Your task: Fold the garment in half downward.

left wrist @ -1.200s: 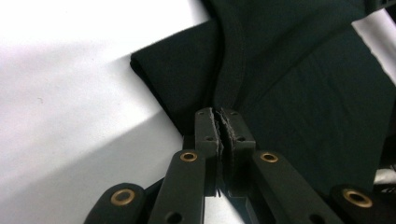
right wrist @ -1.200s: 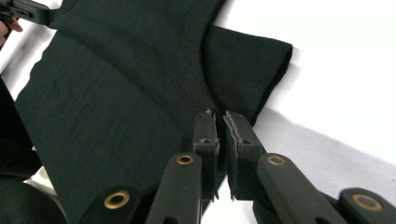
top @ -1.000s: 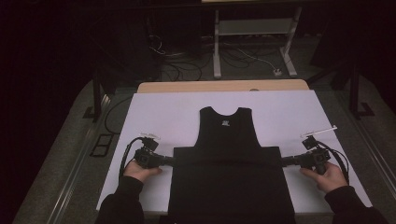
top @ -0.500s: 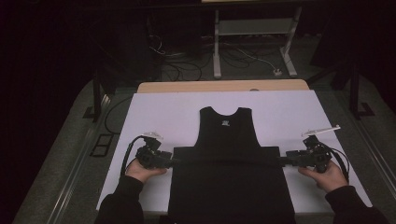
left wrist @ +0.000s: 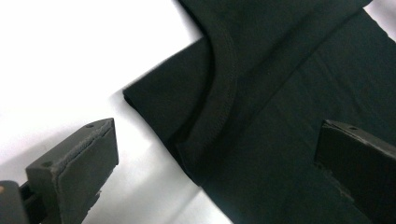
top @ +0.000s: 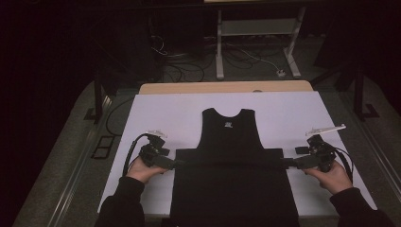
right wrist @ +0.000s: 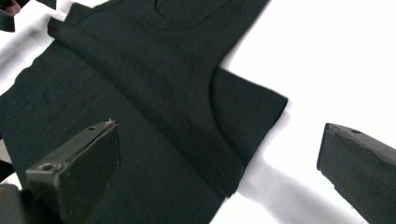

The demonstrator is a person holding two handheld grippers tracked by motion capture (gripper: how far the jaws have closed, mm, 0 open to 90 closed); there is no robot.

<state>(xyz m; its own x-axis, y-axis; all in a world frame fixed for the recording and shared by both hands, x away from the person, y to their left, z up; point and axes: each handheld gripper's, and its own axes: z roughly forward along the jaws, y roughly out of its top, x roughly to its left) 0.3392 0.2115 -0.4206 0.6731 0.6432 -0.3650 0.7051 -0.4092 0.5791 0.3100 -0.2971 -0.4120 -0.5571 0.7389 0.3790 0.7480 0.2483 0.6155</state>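
Note:
A black sleeveless shirt (top: 229, 142) lies flat on the white table cover (top: 165, 113), neck away from me, its lower part folded into a wide band. My left gripper (top: 172, 163) sits at the band's left corner, my right gripper (top: 289, 163) at its right corner. Both have just been opening and now stand open. In the left gripper view the shirt's corner and armhole seam (left wrist: 224, 84) lie between the wide jaws of that gripper (left wrist: 217, 135), untouched. The right gripper view shows the other corner (right wrist: 252, 107) between the spread jaws of the right gripper (right wrist: 219, 133).
The white cover leaves a strip of wooden tabletop (top: 227, 87) bare at the far edge. Beyond it stand a metal frame (top: 255, 28) and loose cables (top: 189, 61) on the floor. Bare white surface lies on both sides of the shirt.
Both grippers went from shut on the shirt's fold corners to wide open, letting the cloth go. The hands stayed almost in place.

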